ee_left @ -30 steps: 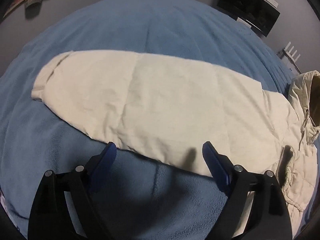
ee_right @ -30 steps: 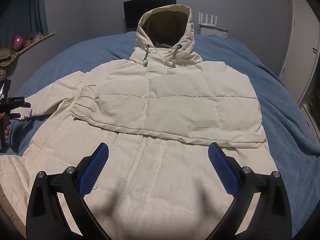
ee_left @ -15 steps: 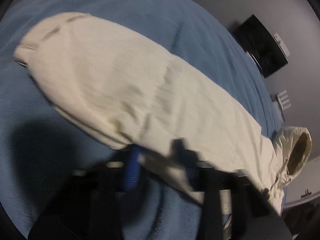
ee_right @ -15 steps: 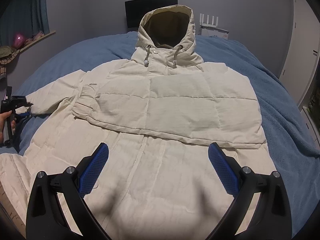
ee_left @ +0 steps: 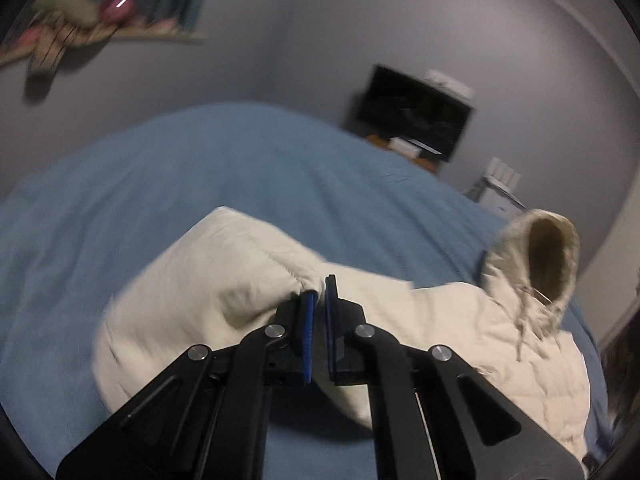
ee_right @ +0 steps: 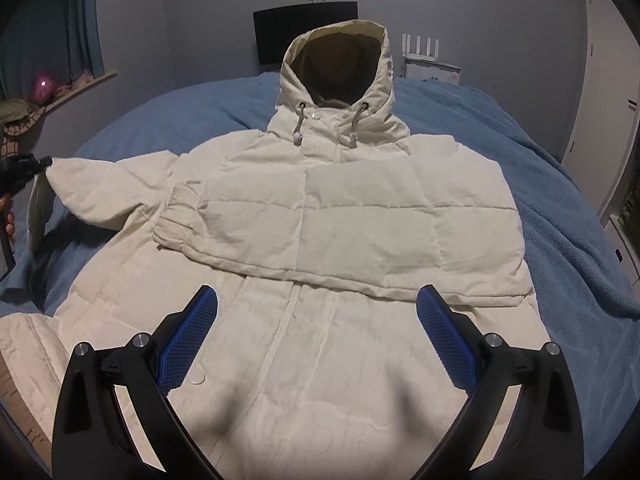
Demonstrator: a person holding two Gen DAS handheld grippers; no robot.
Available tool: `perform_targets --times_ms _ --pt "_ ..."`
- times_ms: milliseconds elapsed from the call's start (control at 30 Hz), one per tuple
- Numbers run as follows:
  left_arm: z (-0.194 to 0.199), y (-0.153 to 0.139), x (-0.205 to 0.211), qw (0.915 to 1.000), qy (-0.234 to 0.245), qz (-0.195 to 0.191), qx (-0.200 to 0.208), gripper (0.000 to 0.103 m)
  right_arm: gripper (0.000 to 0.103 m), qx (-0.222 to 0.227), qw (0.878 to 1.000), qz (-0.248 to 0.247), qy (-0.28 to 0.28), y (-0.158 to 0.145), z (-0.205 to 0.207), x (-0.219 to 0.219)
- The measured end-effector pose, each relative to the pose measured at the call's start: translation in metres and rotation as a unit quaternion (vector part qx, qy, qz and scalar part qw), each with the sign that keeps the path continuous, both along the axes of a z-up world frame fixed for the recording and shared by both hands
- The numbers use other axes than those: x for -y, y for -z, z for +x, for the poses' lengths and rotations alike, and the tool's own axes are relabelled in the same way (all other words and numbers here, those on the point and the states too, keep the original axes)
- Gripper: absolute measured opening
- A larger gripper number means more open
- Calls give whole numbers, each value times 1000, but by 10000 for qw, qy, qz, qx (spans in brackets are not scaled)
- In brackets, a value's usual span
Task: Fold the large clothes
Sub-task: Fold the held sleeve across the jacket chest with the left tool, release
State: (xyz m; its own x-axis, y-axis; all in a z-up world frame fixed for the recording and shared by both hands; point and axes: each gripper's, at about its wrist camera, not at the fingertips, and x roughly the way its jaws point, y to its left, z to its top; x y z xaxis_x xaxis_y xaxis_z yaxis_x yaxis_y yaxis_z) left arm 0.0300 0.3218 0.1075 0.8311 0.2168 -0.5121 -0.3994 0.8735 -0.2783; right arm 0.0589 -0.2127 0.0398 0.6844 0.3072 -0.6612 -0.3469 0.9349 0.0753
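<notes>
A cream hooded puffer jacket (ee_right: 340, 216) lies front up on a blue bed (ee_right: 560, 208), hood (ee_right: 340, 64) at the far end. One sleeve (ee_right: 360, 240) is folded across the chest. The other sleeve (ee_left: 224, 280) hangs lifted off the blanket, with my left gripper (ee_left: 319, 292) shut on its edge. In the right wrist view that left gripper (ee_right: 24, 168) shows at the far left, holding the sleeve (ee_right: 100, 188) up, a hand beneath it. My right gripper (ee_right: 316, 308) hovers open over the jacket's lower front, nothing between its fingers.
A dark screen (ee_right: 304, 32) hangs on the far wall beside a white router (ee_right: 420, 46). A white cabinet (ee_right: 600, 100) stands to the right of the bed. At the left, a sill (ee_right: 76, 88) holds a pink object under a teal curtain.
My left gripper went from open above the flat sleeve to shut on its edge, then rose with it. The right gripper has stayed where it was.
</notes>
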Motion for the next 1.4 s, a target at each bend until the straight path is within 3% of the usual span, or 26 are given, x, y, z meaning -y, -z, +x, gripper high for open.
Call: perform_targets --times_ms 200,367,500,700,833,1100,1167,1200,1267,1367,1400 --pt "6 -45 82 9924 836 848 323 4 96 55 9998 22 177 -5 6 17" --pt "12 -66 165 9754 1682 1315 549 4 96 1 9992 148 374 -7 14 36" --pt "24 -65 230 9587 2341 1517 560 4 96 -48 9982 165 574 -7 19 50" --pt "45 -13 305 9324 3106 1849 -12 4 96 -78 9970 257 730 -5 26 63" --pt "65 33 325 9229 3306 1905 -510 4 96 -96 9970 139 755 2 29 65" --pt "72 98 335 8979 3972 1344 -1337 6 96 -316 9957 201 849 16 38 73" --pt "73 101 333 8939 4105 1127 -1406 23 96 -311 9958 195 841 17 38 72" --pt "72 101 331 8910 4184 1016 -1441 41 96 -307 9959 184 825 17 37 71" --pt "66 96 332 8900 4216 1090 -1352 60 96 -301 9966 157 754 17 36 67" --pt "55 79 327 8883 4287 1101 -1225 78 96 -249 9977 112 613 15 31 60" --pt "51 71 322 8879 4301 1110 -1200 88 96 -211 9984 95 522 13 29 56"
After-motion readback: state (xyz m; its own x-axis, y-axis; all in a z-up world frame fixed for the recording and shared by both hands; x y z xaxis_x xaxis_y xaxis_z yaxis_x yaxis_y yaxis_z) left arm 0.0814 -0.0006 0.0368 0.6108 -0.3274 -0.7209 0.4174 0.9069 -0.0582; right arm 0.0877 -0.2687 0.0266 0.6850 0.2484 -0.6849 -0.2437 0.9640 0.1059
